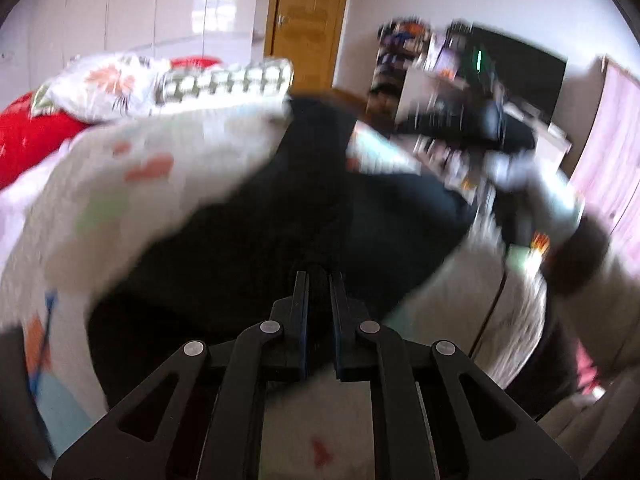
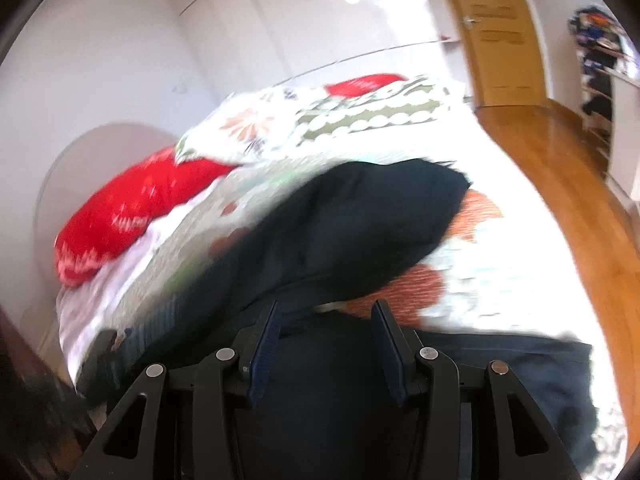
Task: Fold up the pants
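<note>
We see dark pants (image 1: 304, 200) spread across a patterned bedspread (image 1: 120, 168), both views smeared by blur. Our left gripper (image 1: 319, 276) has its jaws pinched almost together on a fold of the pants cloth, which runs up from the fingertips toward the far edge of the bed. Our right gripper (image 2: 325, 312) has its jaws standing partly apart with pants fabric bunched between them; we cannot tell whether the pads press on it. In the right view the pants lie doubled over in a heap. Red pillows (image 2: 132, 208) and a floral pillow (image 2: 248, 128) sit at the bed's head, a wooden door (image 2: 500, 32) beyond.
</note>
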Tool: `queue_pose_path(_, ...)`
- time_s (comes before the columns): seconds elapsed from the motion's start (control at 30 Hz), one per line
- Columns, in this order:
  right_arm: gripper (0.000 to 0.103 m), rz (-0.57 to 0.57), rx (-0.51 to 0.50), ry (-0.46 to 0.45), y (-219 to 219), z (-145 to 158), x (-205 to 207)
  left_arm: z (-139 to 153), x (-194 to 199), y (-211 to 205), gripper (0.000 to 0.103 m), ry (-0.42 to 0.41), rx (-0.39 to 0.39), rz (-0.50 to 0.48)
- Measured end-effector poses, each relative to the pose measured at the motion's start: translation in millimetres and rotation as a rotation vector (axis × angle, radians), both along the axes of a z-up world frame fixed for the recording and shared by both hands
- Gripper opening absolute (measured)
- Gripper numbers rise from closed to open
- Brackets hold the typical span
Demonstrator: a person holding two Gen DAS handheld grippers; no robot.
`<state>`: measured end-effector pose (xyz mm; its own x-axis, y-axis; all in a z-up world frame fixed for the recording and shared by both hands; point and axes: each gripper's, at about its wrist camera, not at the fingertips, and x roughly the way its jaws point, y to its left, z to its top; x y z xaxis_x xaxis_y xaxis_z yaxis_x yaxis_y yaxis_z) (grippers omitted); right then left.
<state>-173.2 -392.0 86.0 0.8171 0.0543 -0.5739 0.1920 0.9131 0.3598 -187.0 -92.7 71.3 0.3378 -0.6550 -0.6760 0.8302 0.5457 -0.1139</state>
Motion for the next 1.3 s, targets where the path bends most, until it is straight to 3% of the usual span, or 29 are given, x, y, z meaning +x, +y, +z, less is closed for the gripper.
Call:
queue_pose_path(0.13, 0.052, -0.001, 0.008, 0.008, -8.7, 0.8, -4.1, -30.0, 11.2, 15.0, 0.008, 0.129, 0.017, 0.058)
queue_pose_path(0.2, 0.065, 0.004, 0.021, 0.015, -10.2, -2.3, -3.8, -29.4, 8.7, 21.4, 0.008, 0.123, 0.012, 0.078)
queue_pose_path(0.23, 0.066, -0.002, 0.022, 0.025, -13.2, -5.3, -0.4, -26.4, 7.7, 22.5, 0.008, 0.115, 0.007, 0.083)
queue_pose_path(0.4, 0.067, -0.02, -0.03, 0.098, -21.5, -17.3, 32.0, -25.7, 10.1, 25.7, 0.008, 0.1, 0.017, 0.09)
queue_pose_path(0.57, 0.067, 0.026, -0.158, 0.158, -20.4, -22.0, 91.9, -25.7, 13.5, 26.0, 0.008, 0.112, 0.012, 0.093)
queue_pose_path(0.63, 0.056, 0.061, -0.134, 0.163, -28.0, -27.9, 114.7, -26.2, 16.3, 29.0, 0.008, 0.12, 0.008, 0.098)
queue_pose_path(0.67, 0.028, 0.066, -0.11, 0.176, -34.6, -32.5, 125.0, -24.3, 17.9, 30.8, 0.008, 0.119, 0.002, 0.101)
queue_pose_path(0.7, 0.012, 0.059, -0.095, 0.18, -39.0, -33.9, 126.3, -22.6, 19.0, 33.0, 0.008, 0.115, 0.0, 0.105)
queue_pose_path(0.83, 0.005, 0.042, -0.036, 0.059, -53.3, -9.5, 74.9, -12.2, 27.1, 52.9, 0.008, 0.098, -0.028, 0.135)
queue_pose_path(0.97, 0.005, -0.037, -0.037, -0.05, -66.4, 13.4, -30.5, -10.3, 44.2, 83.7, 0.008, 0.129, -0.068, 0.197)
queue_pose_path(1.03, 0.005, -0.072, -0.018, -0.015, -72.7, 4.9, -66.3, -16.4, 50.0, 90.5, 0.008, 0.159, -0.071, 0.217)
queue_pose_path(1.13, 0.005, -0.13, -0.022, 0.053, -75.0, -13.4, -87.2, -19.4, 46.9, 86.6, 0.008, 0.156, -0.064, 0.219)
queue_pose_path(1.2, 0.013, -0.139, -0.012, 0.037, -70.6, -16.1, -89.0, -18.9, 41.9, 82.0, 0.008, 0.142, -0.054, 0.22)
queue_pose_path(1.23, 0.032, -0.118, -0.008, 0.029, -63.0, -14.5, -82.7, -18.9, 40.4, 80.9, 0.008, 0.141, -0.05, 0.222)
queue_pose_path(1.3, 0.057, -0.053, -0.031, 0.033, -42.1, -7.3, -59.3, -18.8, 38.7, 81.0, 0.008, 0.139, -0.04, 0.224)
